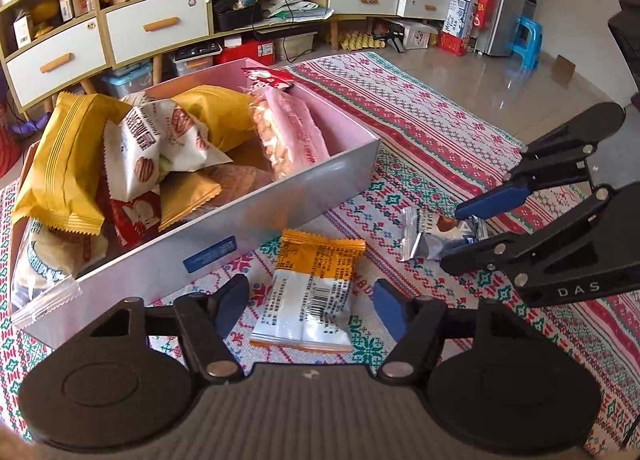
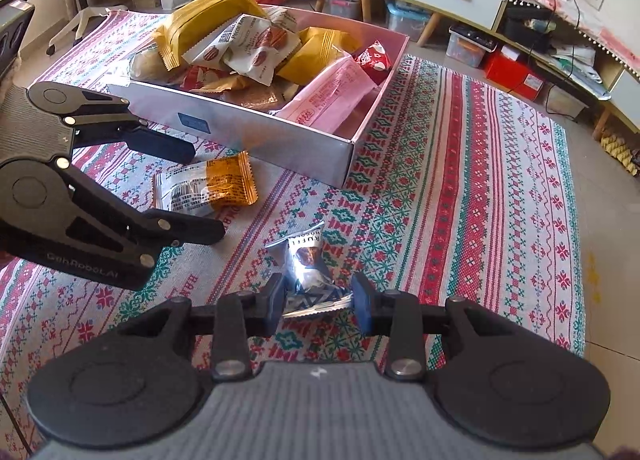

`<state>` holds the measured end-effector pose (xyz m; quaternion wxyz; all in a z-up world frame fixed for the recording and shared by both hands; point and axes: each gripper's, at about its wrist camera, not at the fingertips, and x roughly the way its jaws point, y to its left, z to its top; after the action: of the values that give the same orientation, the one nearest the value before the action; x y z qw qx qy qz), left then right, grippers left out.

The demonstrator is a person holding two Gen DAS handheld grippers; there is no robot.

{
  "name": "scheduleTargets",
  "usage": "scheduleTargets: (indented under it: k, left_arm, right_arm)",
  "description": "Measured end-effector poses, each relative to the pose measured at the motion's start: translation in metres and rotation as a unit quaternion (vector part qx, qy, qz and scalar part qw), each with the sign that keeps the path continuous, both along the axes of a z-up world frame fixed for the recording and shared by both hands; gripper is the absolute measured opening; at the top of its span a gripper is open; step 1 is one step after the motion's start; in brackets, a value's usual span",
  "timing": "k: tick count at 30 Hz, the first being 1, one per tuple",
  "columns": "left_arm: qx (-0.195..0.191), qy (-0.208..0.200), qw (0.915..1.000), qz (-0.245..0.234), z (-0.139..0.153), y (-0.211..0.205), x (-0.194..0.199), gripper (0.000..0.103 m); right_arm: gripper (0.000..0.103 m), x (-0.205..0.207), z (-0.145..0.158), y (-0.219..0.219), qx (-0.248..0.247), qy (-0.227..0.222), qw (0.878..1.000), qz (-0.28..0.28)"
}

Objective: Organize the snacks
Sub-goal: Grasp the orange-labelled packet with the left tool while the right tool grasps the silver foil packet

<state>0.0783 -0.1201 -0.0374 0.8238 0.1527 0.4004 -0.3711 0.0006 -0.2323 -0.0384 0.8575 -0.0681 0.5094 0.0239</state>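
An orange-and-white snack packet (image 1: 314, 288) lies flat on the patterned rug just in front of the box. My left gripper (image 1: 310, 306) is open around the packet, with a gap between each pad and the packet's sides; in the right wrist view the left gripper (image 2: 204, 192) straddles the same packet (image 2: 216, 184). To the right lies a silver truffle packet (image 2: 306, 264), and my right gripper (image 2: 318, 300) is shut on its near end. The left wrist view shows that right gripper (image 1: 454, 238) over the silver packet (image 1: 428, 238). A pink-lined box (image 1: 280, 212) holds several snack bags.
The box (image 2: 280, 140) stands on the rug (image 2: 460, 180) to the left, piled with yellow, white and pink bags. Tiled floor (image 1: 500, 76) lies beyond the rug. A cabinet with white drawers (image 1: 156, 26), storage bins and a blue stool (image 1: 526, 38) line the far side.
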Motion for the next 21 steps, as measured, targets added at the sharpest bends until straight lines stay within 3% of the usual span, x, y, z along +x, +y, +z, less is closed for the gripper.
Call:
scheduleTargets:
  k: [9, 21]
  left_arm:
    - [0.007, 0.001, 0.9999, 0.007, 0.001, -0.002, -0.010, 0.052]
    - [-0.005, 0.027, 0.9989, 0.037, 0.006, 0.005, -0.014, 0.044]
  right_arm:
    - [0.033, 0.002, 0.000, -0.001, -0.001, -0.001, 1.000, -0.003]
    - [0.033, 0.002, 0.007, -0.002, 0.013, -0.004, 1.000, -0.010]
